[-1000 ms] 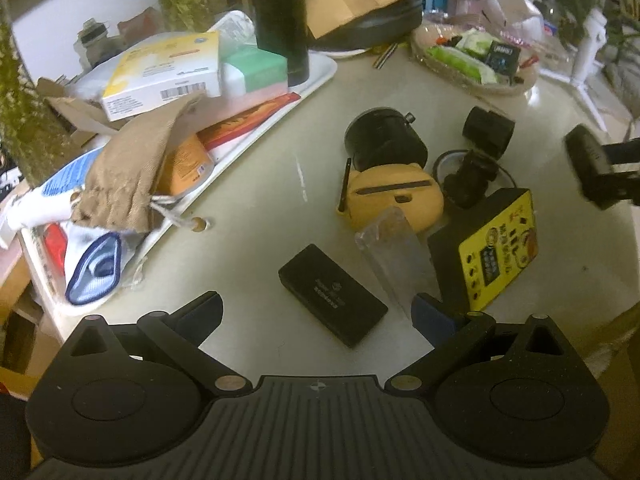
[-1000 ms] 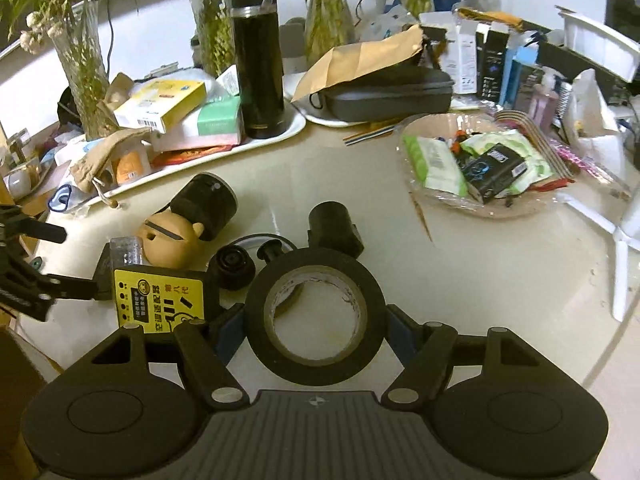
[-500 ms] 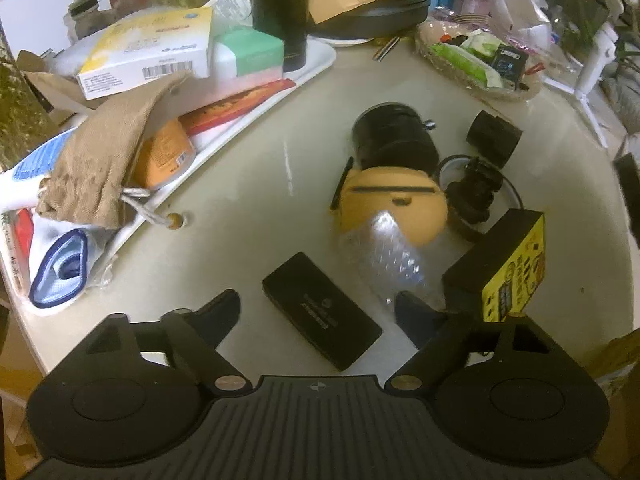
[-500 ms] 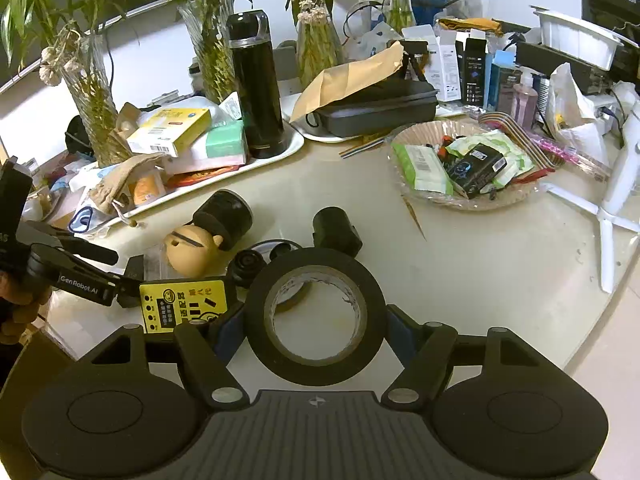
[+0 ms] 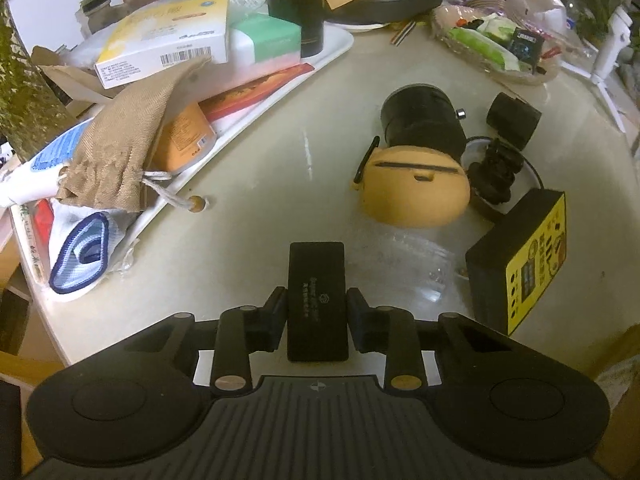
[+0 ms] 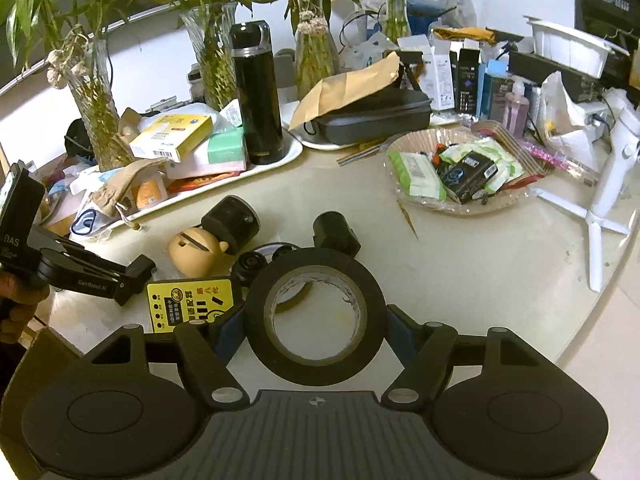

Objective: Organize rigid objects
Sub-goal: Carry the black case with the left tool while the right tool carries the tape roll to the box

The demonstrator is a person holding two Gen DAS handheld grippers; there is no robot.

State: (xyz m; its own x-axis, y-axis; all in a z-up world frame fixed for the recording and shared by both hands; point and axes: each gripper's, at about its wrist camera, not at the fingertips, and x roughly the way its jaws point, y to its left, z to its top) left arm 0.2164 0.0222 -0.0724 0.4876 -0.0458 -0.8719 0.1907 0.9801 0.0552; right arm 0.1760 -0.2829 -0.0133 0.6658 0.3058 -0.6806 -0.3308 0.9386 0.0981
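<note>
My left gripper is shut on a flat black box, its pads pressing both long sides low over the pale table. Beyond it lie a clear plastic piece, a tan round figure, a black lens-like cylinder, a small black cylinder and a yellow-faced black box. My right gripper is shut on a roll of black tape, held above the table's near edge. In the right wrist view the left gripper sits at the left, beside the yellow-faced box.
A white tray crowded with boxes, a burlap pouch and a black bottle runs along the left and back. A shallow basket of packets sits back right, a white tripod far right. Vases with plants line the rear.
The left jaws have closed from wide open onto the black box, which now lies straight between the fingers. The right gripper has risen slightly with the tape roll.
</note>
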